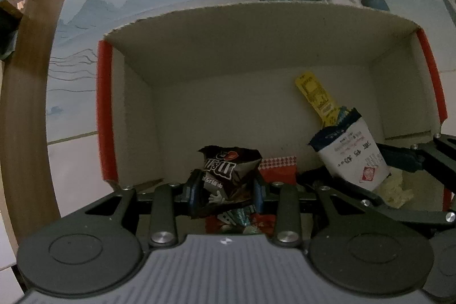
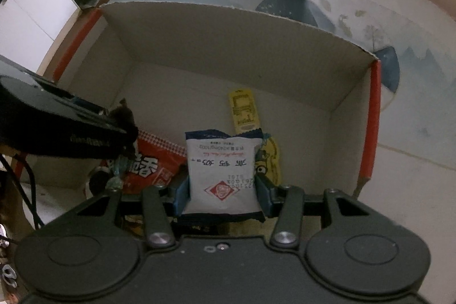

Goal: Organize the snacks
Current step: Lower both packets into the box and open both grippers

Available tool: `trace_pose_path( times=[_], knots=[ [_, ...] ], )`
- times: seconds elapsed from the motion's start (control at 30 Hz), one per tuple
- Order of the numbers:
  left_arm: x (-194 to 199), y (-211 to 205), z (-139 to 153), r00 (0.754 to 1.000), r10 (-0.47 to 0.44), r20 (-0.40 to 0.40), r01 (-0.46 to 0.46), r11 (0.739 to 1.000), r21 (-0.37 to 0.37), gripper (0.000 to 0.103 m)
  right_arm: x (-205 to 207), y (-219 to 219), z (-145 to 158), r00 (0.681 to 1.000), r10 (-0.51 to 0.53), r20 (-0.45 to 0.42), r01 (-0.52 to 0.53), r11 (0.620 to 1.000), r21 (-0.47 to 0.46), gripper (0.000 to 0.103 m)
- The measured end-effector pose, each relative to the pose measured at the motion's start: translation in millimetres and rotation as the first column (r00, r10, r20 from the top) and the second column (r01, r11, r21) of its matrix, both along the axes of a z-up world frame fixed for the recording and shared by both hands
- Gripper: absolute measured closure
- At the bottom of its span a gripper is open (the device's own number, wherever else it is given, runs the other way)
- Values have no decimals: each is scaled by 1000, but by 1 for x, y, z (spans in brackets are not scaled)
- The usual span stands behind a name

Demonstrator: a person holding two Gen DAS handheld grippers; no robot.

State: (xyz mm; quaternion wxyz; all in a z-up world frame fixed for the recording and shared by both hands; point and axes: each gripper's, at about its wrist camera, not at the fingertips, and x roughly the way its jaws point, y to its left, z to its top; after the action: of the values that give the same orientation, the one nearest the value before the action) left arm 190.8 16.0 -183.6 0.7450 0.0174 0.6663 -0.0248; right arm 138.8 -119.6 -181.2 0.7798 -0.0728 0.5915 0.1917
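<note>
A red-edged open cardboard box sits on the landscape-printed desk. Over its floor, the right tool pinches a white-and-navy Chinese-lettered snack pouch; the left tool pinches a brown m&m's chocolate packet.

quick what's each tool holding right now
Left tool: closed on the brown candy bag.
Right tool: closed on the white snack packet.
</note>
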Motion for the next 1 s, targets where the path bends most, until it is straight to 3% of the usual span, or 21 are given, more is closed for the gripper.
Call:
trace_pose_path(
  times=[0.43, 0.57, 1.0],
  knots=[
    [2, 0, -6, 1000, 1, -18, -1, 1000, -4, 67, 4, -1, -2, 1000, -23, -21, 23, 1000, 21, 54],
    [-2, 2, -1, 1000, 7, 6, -7, 1000, -23, 56, 2, -1, 2, 1000, -25, -8, 25, 999, 25, 48],
    [-19, 8, 33, 995, 7, 103, 1, 997, -75, 51, -10, -11, 32, 997, -43, 59, 40, 998, 55, 31]
  ],
)
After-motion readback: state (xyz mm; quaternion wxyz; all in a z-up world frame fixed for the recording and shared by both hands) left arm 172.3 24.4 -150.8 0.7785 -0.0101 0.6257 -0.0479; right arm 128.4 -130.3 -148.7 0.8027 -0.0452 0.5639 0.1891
